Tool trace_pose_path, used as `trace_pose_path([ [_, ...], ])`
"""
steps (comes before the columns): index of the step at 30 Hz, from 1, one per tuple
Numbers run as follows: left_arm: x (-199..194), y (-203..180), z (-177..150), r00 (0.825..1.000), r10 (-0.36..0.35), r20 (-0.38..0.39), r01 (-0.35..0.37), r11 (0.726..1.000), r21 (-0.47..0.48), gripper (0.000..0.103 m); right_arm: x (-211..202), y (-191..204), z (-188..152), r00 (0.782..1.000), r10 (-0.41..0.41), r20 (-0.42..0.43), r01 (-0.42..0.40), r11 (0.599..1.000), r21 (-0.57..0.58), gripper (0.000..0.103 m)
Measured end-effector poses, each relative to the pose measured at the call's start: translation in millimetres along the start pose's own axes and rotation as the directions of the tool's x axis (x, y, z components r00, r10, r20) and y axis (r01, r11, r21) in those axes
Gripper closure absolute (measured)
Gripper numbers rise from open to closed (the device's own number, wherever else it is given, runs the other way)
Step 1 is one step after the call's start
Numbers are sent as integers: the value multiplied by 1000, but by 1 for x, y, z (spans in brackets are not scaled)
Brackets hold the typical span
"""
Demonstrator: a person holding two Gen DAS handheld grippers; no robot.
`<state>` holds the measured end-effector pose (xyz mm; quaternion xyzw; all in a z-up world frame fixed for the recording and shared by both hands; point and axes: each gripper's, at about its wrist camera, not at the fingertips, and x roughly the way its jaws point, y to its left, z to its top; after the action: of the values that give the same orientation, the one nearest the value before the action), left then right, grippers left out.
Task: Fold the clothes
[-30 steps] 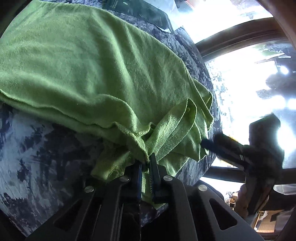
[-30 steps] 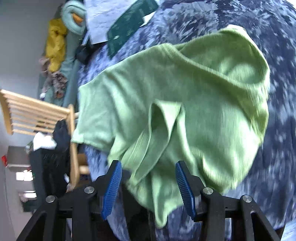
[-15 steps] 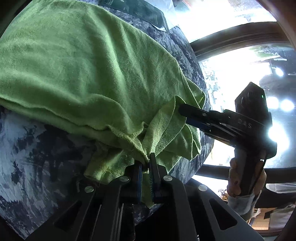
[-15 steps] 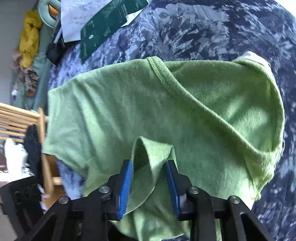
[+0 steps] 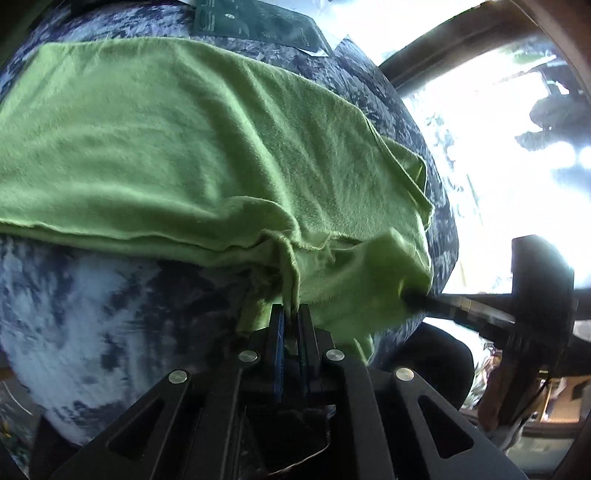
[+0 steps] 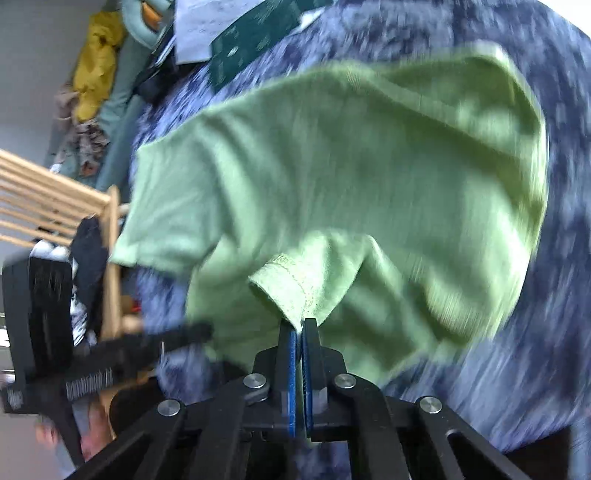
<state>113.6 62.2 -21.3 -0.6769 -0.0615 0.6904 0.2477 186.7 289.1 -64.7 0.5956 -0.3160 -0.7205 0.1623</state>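
Both tongs are clamped on the shirt [image 5: 207,147]: our left tongs [image 5: 291,314] pinch a bunched bit of its near hem, and our right tongs [image 6: 302,325] have just been closing and now grip a stitched edge, most likely a sleeve hem, with cloth between the blue pads [image 6: 292,354]. From the left camera we also see the right tongs [image 5: 410,295] biting into the corner just beside our own grip.

The green shirt lies spread over a blue and white mottled cover [image 6: 443,33] on what looks like a bed, reaching to its near edge, where a little cloth hangs over. Beyond it sit a dark green card [image 6: 255,37] and some paper [image 6: 199,22], well clear of the shirt. A wooden rack [image 6: 55,199] stands off to the side.

We judge this to be the start of a fold: two holds taken along the near edge, nothing carried over yet. The shirt is not lying flat; the hem is rumpled between our grips and one side is already doubled over.

Next we should lift both holds together, keep the edge taut between them, and carry it across towards the far side so the layers land even. Thin jersey slips and sags, so uneven lifting may drag the whole shirt along the cover
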Motion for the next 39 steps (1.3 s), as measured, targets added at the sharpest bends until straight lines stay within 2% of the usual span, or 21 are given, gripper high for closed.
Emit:
trace_pose_path([
  [4, 2, 2, 1, 999, 33, -38, -31, 998, 46, 96, 19, 3, -41, 998, 27, -55, -26, 999, 28, 100],
  [7, 5, 5, -4, 995, 76, -60, -71, 994, 87, 96, 31, 0, -59, 996, 45, -80, -41, 997, 60, 100],
  [15, 19, 14, -4, 987, 136, -89, -127, 987, 101, 96, 49, -5, -72, 992, 43, -117, -31, 995, 99, 100],
  [18, 22, 15, -5, 984, 144, -103, -134, 986, 99, 92, 45, -9, -72, 992, 38, -120, -24, 993, 114, 92],
  [20, 17, 14, -9, 984, 148, -103, -137, 985, 109, 88, 32, -13, -72, 994, 52, -96, -40, 991, 128, 66],
  [22, 9, 11, -15, 983, 166, -82, -155, 980, 126, 79, 11, -16, -70, 998, 33, -53, -27, 993, 115, 62],
  [23, 4, 9, -18, 981, 182, -64, -172, 975, 137, 70, 0, -18, -69, 999, 23, -32, -20, 994, 108, 62],
  [27, -14, -16, -35, 966, 254, 48, -258, 939, 227, 47, -48, -35, -55, 996, -39, 80, 30, 993, 112, 60],
  [30, -19, -46, -52, 949, 282, 144, -314, 891, 328, 41, -68, -51, -31, 989, -85, 125, 71, 991, 113, 58],
  [32, -16, -69, -66, 926, 299, 232, -370, 846, 385, 41, -66, -65, -9, 993, -64, 96, 52, 990, 128, 56],
  [34, -11, -85, -76, 911, 290, 292, -392, 828, 401, 41, -54, -78, 10, 999, -11, 36, 5, 987, 159, 56],
  [36, -4, -99, -87, 891, 281, 358, -423, 799, 427, 41, -43, -84, 21, 1000, 0, -3, 1, 985, 172, 56],
  [39, 8, -118, -102, 847, 289, 446, -500, 718, 484, 41, -23, -79, 28, 999, 12, -53, -4, 990, 144, 56],
])
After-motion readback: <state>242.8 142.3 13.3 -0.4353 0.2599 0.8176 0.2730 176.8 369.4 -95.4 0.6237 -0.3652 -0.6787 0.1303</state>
